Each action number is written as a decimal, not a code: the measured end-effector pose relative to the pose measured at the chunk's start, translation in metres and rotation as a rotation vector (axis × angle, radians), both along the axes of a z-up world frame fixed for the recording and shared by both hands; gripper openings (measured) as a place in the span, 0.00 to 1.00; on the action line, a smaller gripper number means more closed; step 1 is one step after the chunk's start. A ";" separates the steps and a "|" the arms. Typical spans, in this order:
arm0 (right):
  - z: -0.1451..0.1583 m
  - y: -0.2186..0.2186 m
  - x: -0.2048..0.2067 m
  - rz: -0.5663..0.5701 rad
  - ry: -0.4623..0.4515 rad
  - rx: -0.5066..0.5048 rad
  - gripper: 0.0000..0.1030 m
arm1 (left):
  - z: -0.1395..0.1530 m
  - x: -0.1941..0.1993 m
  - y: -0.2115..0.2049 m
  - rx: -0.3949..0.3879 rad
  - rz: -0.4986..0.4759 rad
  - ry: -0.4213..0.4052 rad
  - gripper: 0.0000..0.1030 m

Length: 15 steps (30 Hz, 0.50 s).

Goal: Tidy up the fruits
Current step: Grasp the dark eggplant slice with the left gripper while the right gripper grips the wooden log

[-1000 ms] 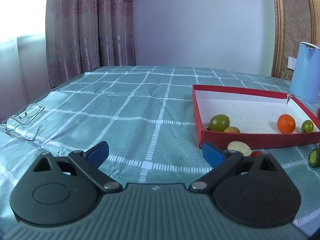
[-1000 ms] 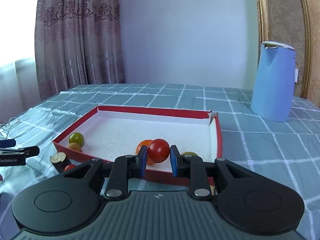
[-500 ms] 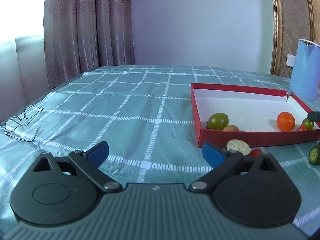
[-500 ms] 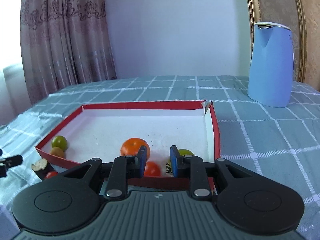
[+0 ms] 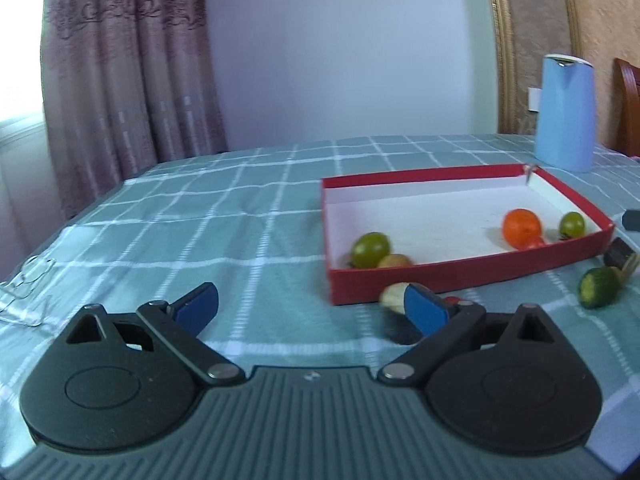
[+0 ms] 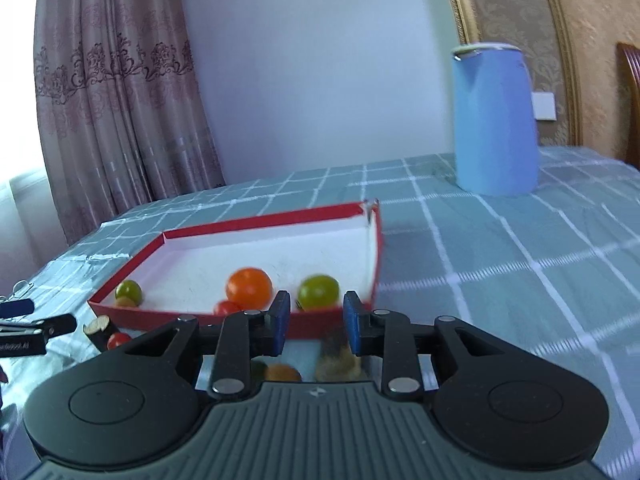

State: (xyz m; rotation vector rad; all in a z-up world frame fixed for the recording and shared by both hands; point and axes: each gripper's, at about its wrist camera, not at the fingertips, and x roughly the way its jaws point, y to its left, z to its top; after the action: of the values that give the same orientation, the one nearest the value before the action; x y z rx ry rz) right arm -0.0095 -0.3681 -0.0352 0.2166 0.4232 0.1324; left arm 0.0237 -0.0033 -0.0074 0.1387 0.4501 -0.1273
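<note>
Right tool [image 6: 313, 322], jaws opening on nothing, sits just before shallow red cardboard tray [image 6: 256, 216]; blurred loose fruit, probably, lies beneath it.

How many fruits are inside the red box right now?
5: an orange one, a small red one against it, a green one near the right wall, another green one and a tan one at the left corner.

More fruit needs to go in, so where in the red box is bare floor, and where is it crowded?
Free: the back half of the red box floor, and the middle strip between the green fruit and the orange fruit. Crowded: the near right corner, where orange, small red tomato and green tomato sit together.
</note>
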 end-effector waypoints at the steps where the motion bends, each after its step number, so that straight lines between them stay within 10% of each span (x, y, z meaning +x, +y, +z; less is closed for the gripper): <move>1: -0.003 -0.003 -0.002 0.000 0.006 0.011 0.27 | 0.000 0.001 -0.003 -0.001 -0.015 0.001 0.93; 15: -0.017 -0.021 -0.007 0.013 0.014 0.127 0.27 | -0.007 0.022 -0.021 0.004 -0.075 0.065 0.88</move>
State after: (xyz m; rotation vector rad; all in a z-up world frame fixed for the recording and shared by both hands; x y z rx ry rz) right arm -0.0169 -0.3894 -0.0519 0.3394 0.4309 0.1708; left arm 0.0458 -0.0247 -0.0148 0.1556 0.5101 -0.2055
